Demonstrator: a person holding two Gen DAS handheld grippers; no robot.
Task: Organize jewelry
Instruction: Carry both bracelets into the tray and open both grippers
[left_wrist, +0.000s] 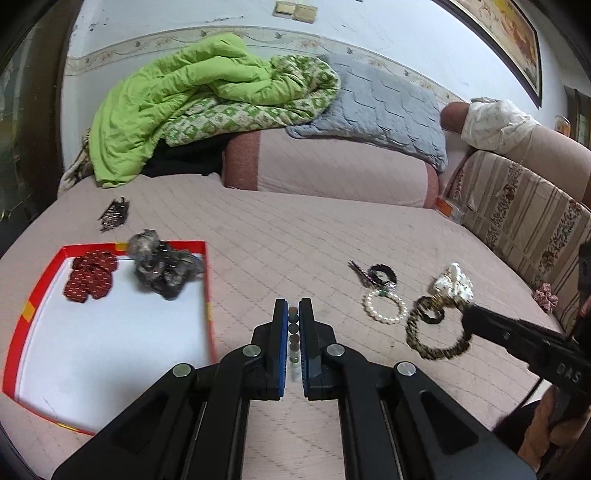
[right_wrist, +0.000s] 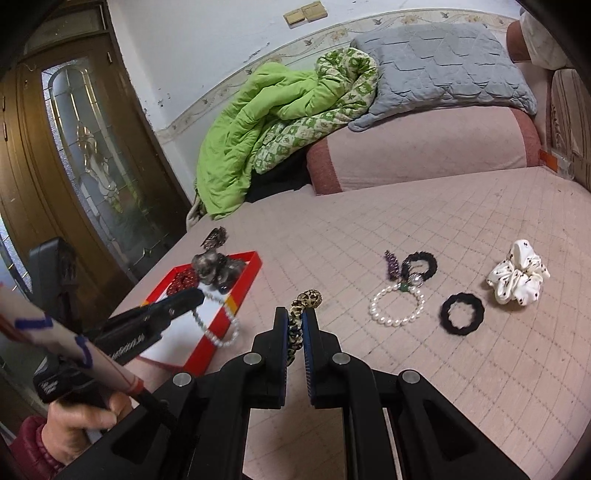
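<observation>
Left tongs (left_wrist: 293, 317) nearly closed on a bead bracelet (left_wrist: 293, 338), strand running lengthwise along the fingers, beside the red tray (left_wrist: 208, 295) on the bed (left_wrist: 295, 236). Right tongs (right_wrist: 295, 321) clamp a leopard-print scrunchie (right_wrist: 301, 314). Right wrist view alone shows the bracelet's pearl loop dangling over the tray rim; left wrist view shows the scrunchie's full ring.

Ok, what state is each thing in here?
left gripper: shut on beaded bracelet
right gripper: shut on leopard hair tie
beaded bracelet: held, dangling over red tray
leopard hair tie: held
red tray: open, red scrunchie and grey scrunchie inside
pearl bracelet: lying loose on bed
black scrunchie: on bed
white scrunchie: on bed
</observation>
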